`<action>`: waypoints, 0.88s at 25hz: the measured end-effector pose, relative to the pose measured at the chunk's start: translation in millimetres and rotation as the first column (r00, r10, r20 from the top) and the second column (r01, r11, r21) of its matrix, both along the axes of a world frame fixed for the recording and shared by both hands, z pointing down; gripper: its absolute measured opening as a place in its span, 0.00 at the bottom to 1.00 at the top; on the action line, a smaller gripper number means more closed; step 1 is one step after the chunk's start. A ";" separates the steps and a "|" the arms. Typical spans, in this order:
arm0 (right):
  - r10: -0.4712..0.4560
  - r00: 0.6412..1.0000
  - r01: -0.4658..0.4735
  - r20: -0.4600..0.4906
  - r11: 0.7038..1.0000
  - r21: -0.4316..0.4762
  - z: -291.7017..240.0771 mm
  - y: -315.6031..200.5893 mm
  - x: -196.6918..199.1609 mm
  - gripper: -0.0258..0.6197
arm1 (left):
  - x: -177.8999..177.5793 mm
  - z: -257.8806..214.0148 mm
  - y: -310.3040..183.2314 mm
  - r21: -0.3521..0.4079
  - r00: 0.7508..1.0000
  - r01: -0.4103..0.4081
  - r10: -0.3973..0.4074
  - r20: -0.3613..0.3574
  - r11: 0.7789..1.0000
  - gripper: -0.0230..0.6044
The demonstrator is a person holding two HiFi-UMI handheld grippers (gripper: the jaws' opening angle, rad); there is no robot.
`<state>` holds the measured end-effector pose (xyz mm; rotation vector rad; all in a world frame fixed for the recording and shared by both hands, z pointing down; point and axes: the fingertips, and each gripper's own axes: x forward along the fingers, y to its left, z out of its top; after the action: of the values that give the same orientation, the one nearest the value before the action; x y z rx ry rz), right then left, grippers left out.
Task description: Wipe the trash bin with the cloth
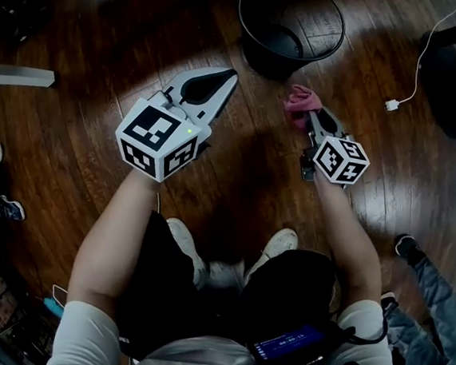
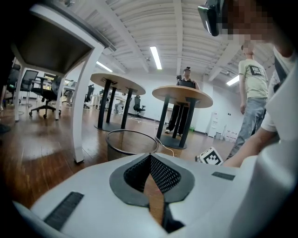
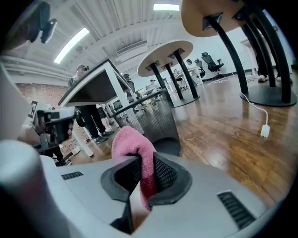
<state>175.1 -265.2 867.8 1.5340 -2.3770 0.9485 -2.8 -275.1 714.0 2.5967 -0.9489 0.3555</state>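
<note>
Wiping one-handed may shove the bin (image 1: 260,59) away: right tongs (image 1: 309,120) clamp the cloth (image 1: 301,101), left tongs (image 1: 227,78) sit closed, empty.

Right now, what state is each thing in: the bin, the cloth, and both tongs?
Trash bin: upright on the floor, open top, neither tongs on it.
Cloth: bunched, pinched in the right tongs, close beside the bin.
Left tongs: shut, empty.
Right tongs: shut on the cloth.
</note>
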 end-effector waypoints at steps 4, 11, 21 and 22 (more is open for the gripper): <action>0.021 0.999 -0.021 -0.025 1.000 0.014 -69.3 39.6 12.6 0.11 | -16.5 -17.3 25.2 -0.013 0.995 0.091 -0.091 0.036 0.996 0.05; 0.117 0.992 -0.115 -0.042 0.992 0.051 -232.2 101.1 36.2 0.11 | -53.8 -122.8 74.4 -0.080 0.968 0.245 -0.239 0.070 0.966 0.05; 0.105 0.994 -0.104 -0.010 0.990 0.095 -469.1 166.0 25.1 0.11 | -56.0 -349.7 167.3 -0.073 0.973 0.230 -0.229 0.021 0.971 0.05; 0.109 0.994 -0.108 -0.005 0.989 0.105 -492.0 168.6 25.1 0.11 | -58.3 -373.5 171.5 -0.063 0.970 0.241 -0.241 0.008 0.968 0.05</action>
<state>200.2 -96.6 375.8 1.7172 -2.3927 0.8455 -61.1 -103.6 340.5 2.3891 -1.2173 0.3154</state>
